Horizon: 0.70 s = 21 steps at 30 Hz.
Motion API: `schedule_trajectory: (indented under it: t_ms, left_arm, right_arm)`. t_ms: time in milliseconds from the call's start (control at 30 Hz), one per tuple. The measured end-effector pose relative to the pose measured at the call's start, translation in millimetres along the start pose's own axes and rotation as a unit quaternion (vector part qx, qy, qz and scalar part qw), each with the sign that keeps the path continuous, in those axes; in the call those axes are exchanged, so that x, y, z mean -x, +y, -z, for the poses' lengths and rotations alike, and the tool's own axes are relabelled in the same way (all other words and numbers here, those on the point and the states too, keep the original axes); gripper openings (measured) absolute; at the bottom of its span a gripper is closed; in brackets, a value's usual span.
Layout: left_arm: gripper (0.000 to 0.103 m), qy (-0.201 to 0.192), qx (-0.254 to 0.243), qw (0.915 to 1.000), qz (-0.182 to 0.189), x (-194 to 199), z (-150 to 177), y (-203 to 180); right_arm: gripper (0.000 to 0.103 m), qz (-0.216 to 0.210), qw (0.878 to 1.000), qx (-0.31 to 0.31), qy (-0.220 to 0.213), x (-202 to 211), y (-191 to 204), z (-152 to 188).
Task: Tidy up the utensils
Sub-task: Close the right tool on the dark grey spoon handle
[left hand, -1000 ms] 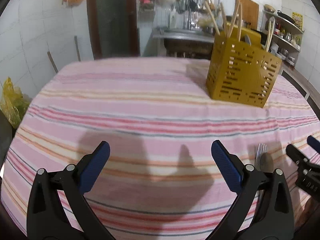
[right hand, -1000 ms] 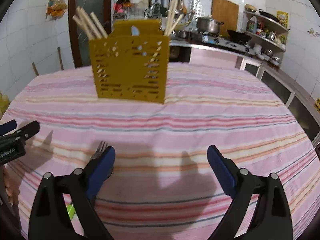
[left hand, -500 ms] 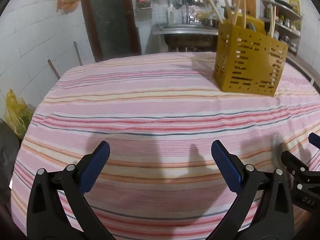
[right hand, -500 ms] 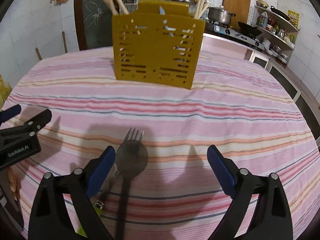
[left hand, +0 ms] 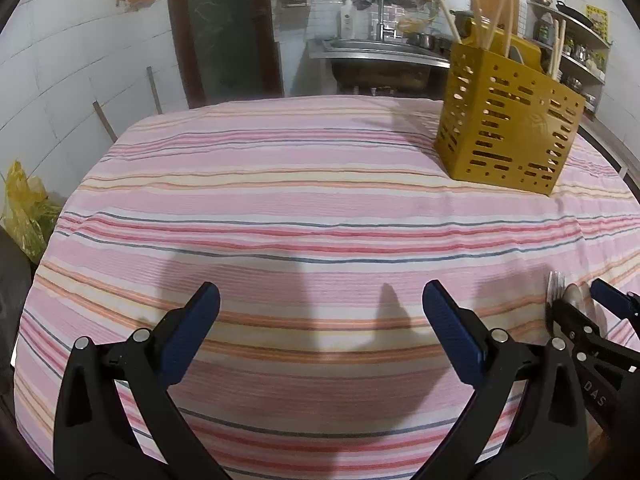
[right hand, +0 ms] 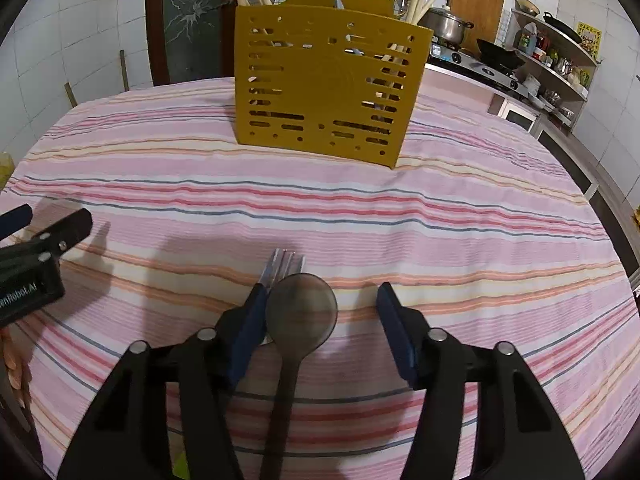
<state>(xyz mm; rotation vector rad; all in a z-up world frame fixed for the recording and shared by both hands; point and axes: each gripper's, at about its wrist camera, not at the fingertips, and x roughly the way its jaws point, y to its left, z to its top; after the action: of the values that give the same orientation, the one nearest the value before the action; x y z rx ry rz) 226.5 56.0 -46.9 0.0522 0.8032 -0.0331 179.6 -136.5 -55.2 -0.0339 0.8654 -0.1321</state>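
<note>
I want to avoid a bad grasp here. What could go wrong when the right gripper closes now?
1. The spoon and fork lie close side by side between the open right gripper, so it may pinch both.
2. The spoon lies nearer the left finger, so the grasp may be off-centre and it could slip.

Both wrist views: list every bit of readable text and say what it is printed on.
"DAS": white letters on the black body of the right tool, seen in the left wrist view.
"nRobot.AI": partly cut off at the frame edge, on the black body of the left tool, seen in the right wrist view.
Yellow wall poster: print too small to read.
Yellow utensil caddy: faint embossed emblem, no legible words.
</note>
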Motion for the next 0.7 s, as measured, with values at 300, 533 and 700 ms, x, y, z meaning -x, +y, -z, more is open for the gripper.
schedule_trajectory:
  t_ms: [300,533,700]
  left_arm:
    - [0.098,0.006,0.0,1.0,0.008,-0.3,2.8,-3.6]
    - [0.098,0.001,-0.002,1.0,0.007,2.3,4.9,-5.9]
    - [0.098,0.004,-0.004,0.9995,0.03,6.4,6.3,-13.6]
  right_arm:
    - [0.036,-0.028,1.0,-0.01,-0.002,0.9,-4.2,-0.7]
    - [0.036,-0.041,0.999,-0.016,-0.004,1.6,-15.4,-3.8]
    - [0.036,-0.037,0.999,-0.027,-0.001,0.4,-45.1,-8.0]
